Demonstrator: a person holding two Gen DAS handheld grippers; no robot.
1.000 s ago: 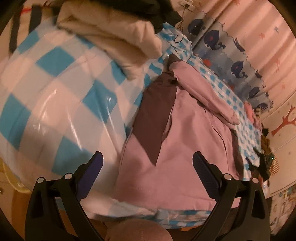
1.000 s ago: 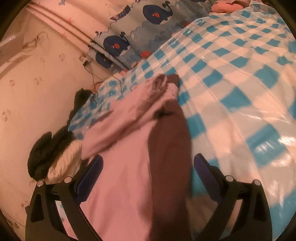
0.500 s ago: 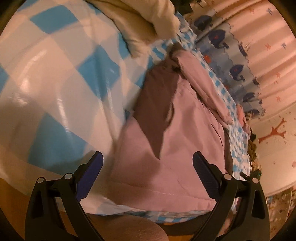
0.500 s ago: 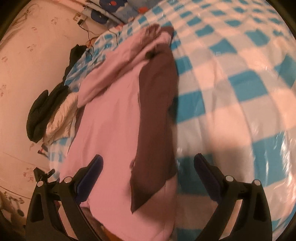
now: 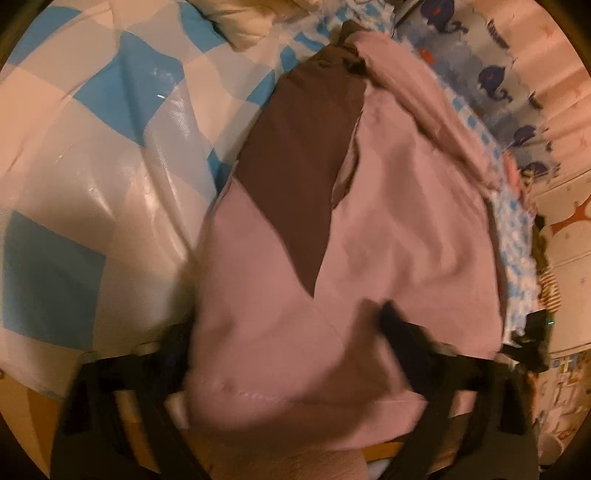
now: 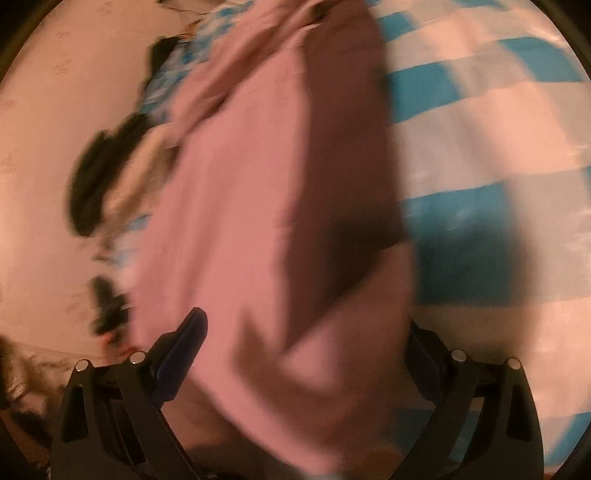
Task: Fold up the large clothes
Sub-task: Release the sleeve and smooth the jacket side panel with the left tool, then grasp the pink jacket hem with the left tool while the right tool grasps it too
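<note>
The pink garment (image 5: 388,229) lies along the bed (image 5: 74,184), its hem at the bottom of both frames between spread fingers. The left hand-held gripper (image 5: 284,336) and right hand-held gripper (image 6: 306,347) both straddle that hem, so each should close squarely on both layers at a corner before lifting evenly.

dusty pink fabric garment (image 5: 388,229) fills the centre of the left wrist view, plain, with a dark brown triangular fabric panel (image 5: 303,162) running from upper centre down to a point. glossy blue-and-white checked bed cover (image 5: 92,155) occupies the left half, large squares. cream crumpled cloth (image 5: 240,22) at top centre. pale blue curtain with navy whale print (image 5: 495,74) at upper right, pink striped fabric with small stars (image 5: 554,66) beyond it. in the right wrist view, blurred: black-and-cream heap of clothes (image 6: 110,177) at left, pale pink wall (image 6: 44,110) behind it.
</note>
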